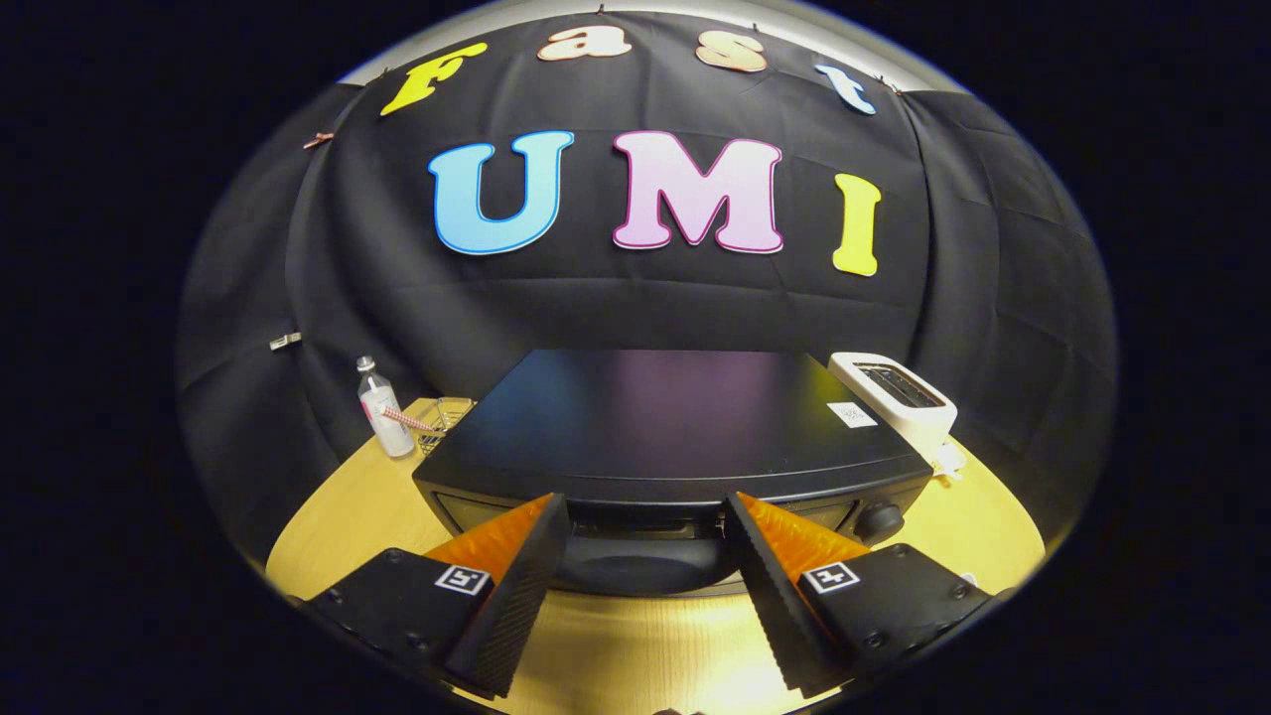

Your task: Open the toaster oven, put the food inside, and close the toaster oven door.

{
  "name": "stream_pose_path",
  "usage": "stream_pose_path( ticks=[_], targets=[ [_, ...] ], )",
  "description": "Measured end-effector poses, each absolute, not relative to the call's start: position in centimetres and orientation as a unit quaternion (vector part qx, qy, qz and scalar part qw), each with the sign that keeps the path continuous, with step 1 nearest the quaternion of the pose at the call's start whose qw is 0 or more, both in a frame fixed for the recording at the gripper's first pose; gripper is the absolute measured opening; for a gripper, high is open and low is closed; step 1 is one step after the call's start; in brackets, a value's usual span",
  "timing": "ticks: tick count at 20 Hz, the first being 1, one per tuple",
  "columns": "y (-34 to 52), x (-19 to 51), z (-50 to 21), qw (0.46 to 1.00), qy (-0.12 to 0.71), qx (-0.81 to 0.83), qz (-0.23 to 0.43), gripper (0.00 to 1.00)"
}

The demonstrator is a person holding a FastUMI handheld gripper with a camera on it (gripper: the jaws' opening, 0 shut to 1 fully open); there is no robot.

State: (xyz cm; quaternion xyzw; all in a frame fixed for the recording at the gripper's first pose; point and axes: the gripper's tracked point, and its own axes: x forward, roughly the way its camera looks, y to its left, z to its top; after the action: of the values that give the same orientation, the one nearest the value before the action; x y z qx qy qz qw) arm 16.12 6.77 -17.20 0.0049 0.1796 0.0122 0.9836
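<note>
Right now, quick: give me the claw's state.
Claw: open, holding nothing; its fingers are spread apart just in front of the toaster oven, touching neither its door nor its handle.

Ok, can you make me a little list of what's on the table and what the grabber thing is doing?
table: light wooden tabletop
main thing: black boxy toaster oven, door looks shut
oven knob: round black knob on the oven's front
gripper: gripper open, fingers spread either side of the oven's front, holding nothing
beside the oven, knob side: white slot toaster
other side: clear plastic bottle, small wire basket next to it
food: can't tell
</note>
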Motion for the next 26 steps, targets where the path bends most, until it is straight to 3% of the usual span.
stream_pose_path(
  ticks=[17, 26],
  targets=[
    [7.1, 9.6, -19.6, 0.978, 0.21, -0.006, 0.019, 0.98],
    [7.7, 2.5, -27.2, 0.952, 0.296, -0.057, 0.06, 0.99]
  ],
)
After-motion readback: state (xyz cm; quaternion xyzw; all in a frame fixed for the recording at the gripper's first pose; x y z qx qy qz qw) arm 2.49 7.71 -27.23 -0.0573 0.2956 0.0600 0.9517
